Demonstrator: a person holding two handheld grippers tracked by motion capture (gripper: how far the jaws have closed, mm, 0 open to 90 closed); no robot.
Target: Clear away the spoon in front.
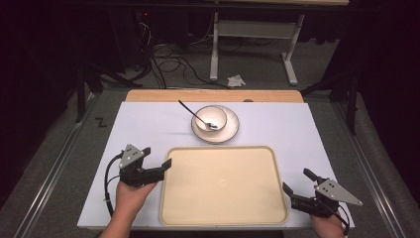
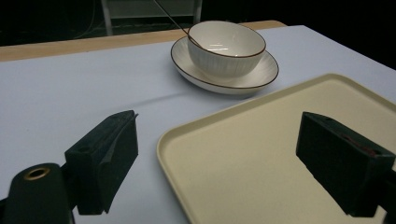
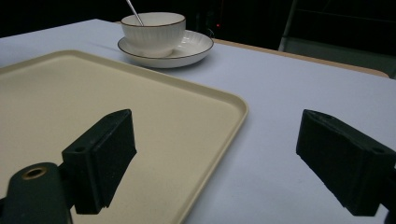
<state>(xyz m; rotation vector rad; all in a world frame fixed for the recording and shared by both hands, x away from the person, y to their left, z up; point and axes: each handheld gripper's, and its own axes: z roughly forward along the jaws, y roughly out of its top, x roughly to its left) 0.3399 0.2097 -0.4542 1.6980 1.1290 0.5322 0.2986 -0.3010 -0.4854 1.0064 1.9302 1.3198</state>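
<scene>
Work surface was a white sheet (image 1: 148, 129) laid over a wooden table (image 1: 213, 95), whose bare edge showed along the far side. A cream tray (image 1: 223, 186) lay empty at the near middle. Just beyond its far edge stood a white bowl (image 1: 210, 118) on a saucer (image 1: 233, 130), a spoon (image 1: 190, 113) resting in the bowl with its handle pointing far-left. The left gripper (image 1: 157, 161) hovered at the tray's left rim, jaws spread, nothing between them. The right gripper (image 1: 296, 184) sat at the tray's right rim, jaws likewise apart and empty. Room dark; grey floor (image 1: 257, 69) beyond the table carried cables (image 1: 173, 64), a white table frame (image 1: 252, 29) and a crumpled paper (image 1: 236, 80).
</scene>
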